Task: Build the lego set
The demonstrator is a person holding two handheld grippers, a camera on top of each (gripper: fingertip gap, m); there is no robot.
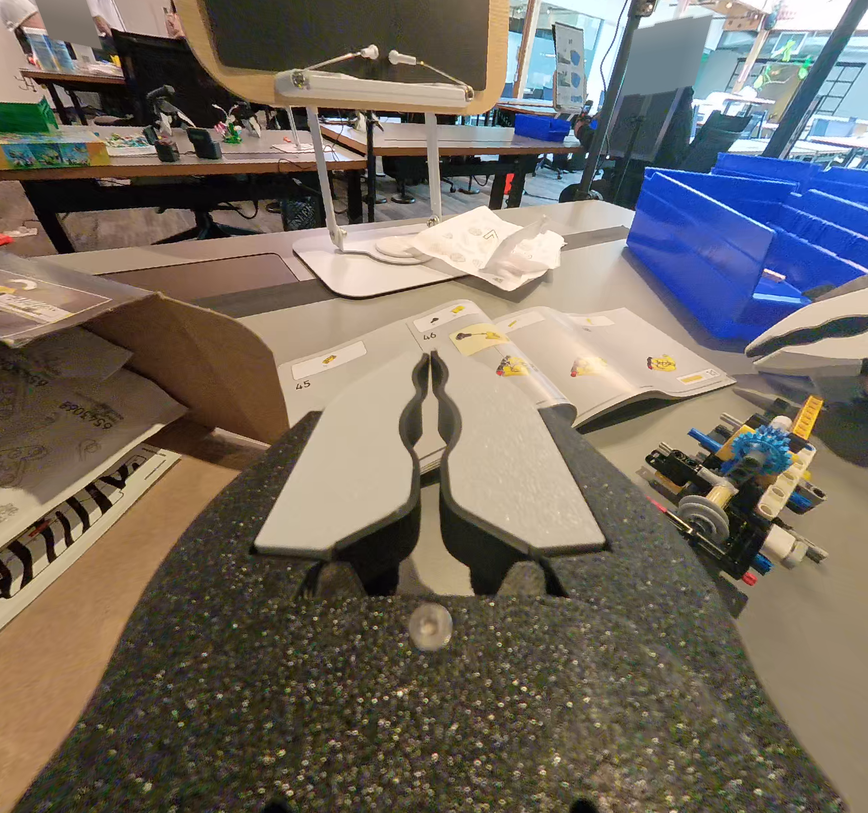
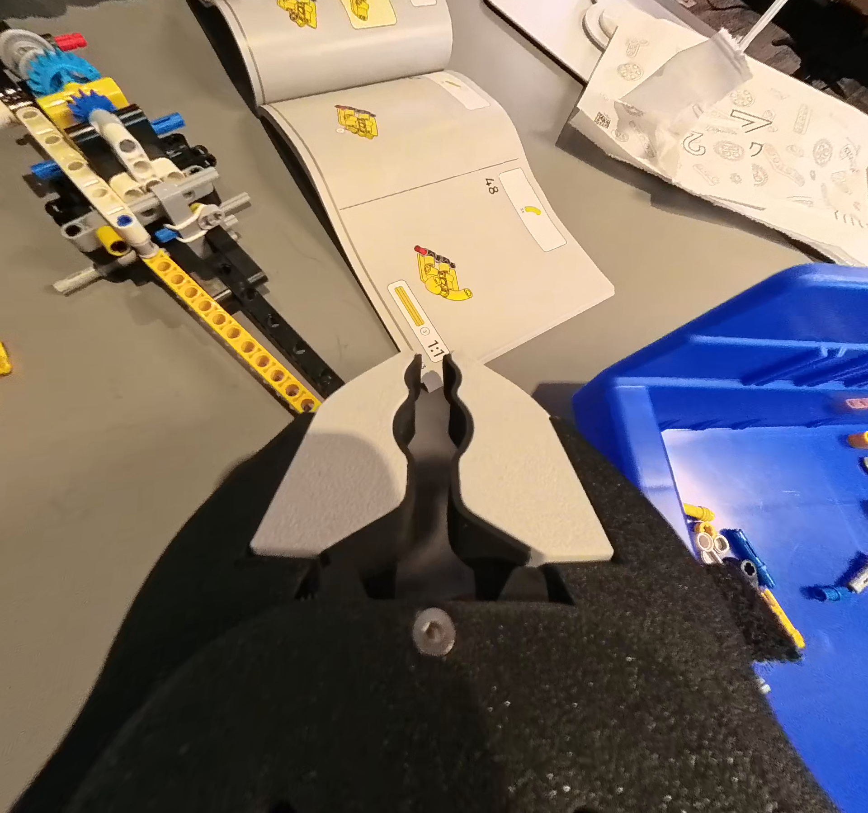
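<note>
A partly built lego model [image 1: 732, 485] of black, yellow, white and blue beams and gears lies on the grey table, right of my left gripper [image 1: 430, 358]. My left gripper is shut and empty over the open instruction booklet [image 1: 587, 353]. In the right wrist view the model [image 2: 117, 170] lies at the far left and the booklet [image 2: 422, 156] ahead. My right gripper [image 2: 431, 360] is empty, its jaws a narrow gap apart, at the booklet's near edge. Loose lego pieces [image 2: 718, 546] lie in a blue bin [image 2: 751, 414] to its right.
A torn white paper bag [image 1: 488, 245] lies on a white stand base [image 1: 366, 273] behind the booklet. A cardboard box [image 1: 188, 344] with papers stands at the left. Blue bins [image 1: 704, 245] stand at the right. A small yellow piece [image 2: 3, 358] lies at the left edge. Across from one pair of fingers to the other is roughly 30 centimetres. From either gripper's tips it is about 15 centimetres to the partly built lego model [image 1: 732, 485].
</note>
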